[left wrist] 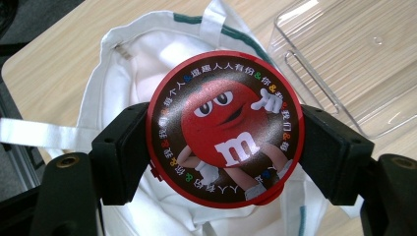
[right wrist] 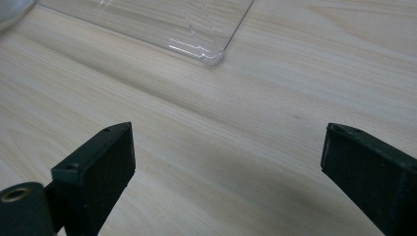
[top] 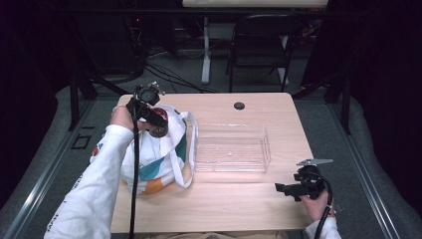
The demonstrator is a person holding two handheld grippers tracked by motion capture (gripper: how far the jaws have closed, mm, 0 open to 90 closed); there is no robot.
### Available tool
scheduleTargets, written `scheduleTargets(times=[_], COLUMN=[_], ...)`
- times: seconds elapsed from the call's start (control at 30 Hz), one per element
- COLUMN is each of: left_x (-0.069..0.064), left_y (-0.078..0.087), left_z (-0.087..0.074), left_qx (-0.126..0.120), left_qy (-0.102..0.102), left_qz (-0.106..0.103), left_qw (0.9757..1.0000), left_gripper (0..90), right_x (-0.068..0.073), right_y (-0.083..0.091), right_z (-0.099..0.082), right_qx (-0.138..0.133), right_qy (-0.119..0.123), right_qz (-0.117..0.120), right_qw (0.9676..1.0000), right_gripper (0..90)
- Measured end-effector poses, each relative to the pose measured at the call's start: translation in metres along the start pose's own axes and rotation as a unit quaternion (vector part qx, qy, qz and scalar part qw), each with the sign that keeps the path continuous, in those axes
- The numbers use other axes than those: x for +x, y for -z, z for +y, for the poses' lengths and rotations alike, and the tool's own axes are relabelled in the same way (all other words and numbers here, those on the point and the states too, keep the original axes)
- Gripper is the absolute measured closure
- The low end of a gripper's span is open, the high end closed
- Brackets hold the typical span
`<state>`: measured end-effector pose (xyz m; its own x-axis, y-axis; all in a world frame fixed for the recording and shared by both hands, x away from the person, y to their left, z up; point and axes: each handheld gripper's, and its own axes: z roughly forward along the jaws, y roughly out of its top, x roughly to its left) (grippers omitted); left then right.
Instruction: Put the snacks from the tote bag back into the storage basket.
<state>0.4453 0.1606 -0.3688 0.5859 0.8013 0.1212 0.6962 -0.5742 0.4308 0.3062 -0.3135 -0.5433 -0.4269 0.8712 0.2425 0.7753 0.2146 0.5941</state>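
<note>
Right tool (top: pixel 286 189): jaws spread wide, nothing between them, held low over the bare near-right part of the wooden surface (top: pixel 234 204). Left tool (left wrist: pixel 223 147): jaws clamped on a round red candy tin (left wrist: pixel 225 129), lid face up, suspended over the open mouth of a white tote bag (top: pixel 159 154) at surface left. Clear plastic tray (top: pixel 231 148) sits just right of the bag, mid-surface. Small black disc (top: pixel 239 105) lies near the far edge.
</note>
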Motion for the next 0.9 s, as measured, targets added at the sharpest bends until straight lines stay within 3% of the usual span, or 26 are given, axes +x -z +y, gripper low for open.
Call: scheduleTargets(times=[0.9], left_x=[-0.025], left_y=[-0.003], left_z=[0.023], left_qx=[-0.009], left_qy=[-0.029], left_qz=[-0.020], left_qw=[0.9993], left_gripper=[25.8], right_x=[0.000], right_y=[0.000], right_z=[0.000], right_qx=[0.001], right_qy=[0.001], right_qz=[0.000], right_qw=[1.0000], right_gripper=[5.9])
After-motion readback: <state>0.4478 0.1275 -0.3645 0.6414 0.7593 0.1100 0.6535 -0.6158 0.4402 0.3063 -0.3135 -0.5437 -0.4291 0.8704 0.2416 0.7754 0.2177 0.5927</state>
